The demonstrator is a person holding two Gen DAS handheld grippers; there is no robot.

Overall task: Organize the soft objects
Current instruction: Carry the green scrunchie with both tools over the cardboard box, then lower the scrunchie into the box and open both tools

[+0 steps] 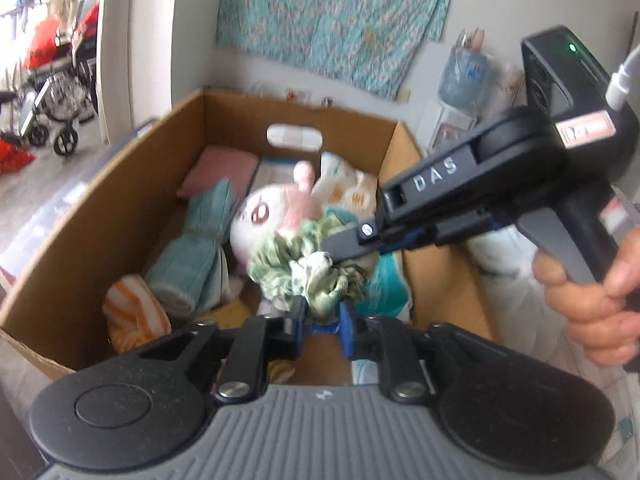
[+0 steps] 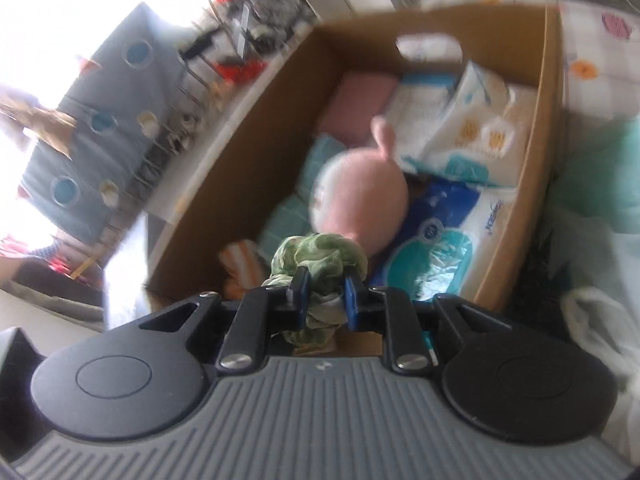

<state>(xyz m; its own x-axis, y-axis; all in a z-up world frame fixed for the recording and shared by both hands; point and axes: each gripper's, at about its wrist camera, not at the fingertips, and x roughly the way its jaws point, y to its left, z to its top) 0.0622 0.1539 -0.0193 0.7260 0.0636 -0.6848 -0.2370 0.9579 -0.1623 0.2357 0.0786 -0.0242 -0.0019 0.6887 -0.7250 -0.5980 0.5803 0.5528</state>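
The green cloth (image 1: 308, 264) hangs bunched above the near half of the cardboard box (image 1: 100, 216), held at two places. The left claw (image 1: 322, 314) is closed on the cloth's lower fold. The right claw (image 2: 326, 298) is closed on the other end of the same green cloth, and in the left view it enters from the right side. A two-point hold keeps the loose fabric gathered, so that it goes down as a compact bundle and does not trail over the box wall.

Box contents:
- pink plush toy (image 1: 280, 208), centre, lying directly below the cloth
- rolled teal towel (image 1: 196, 256), left of the toy
- orange striped cloth (image 1: 136, 316), near left corner
- pink folded item (image 1: 220, 172), far left corner
- white printed pack (image 2: 476, 120), far right
- blue and white pack (image 2: 440, 236), near right

Judgement: the step in hand is lowering the cloth into the box. The free space appears to lie along the near wall, in front of the toy. If only one claw releases, the cloth may hang unevenly and snag on the toy
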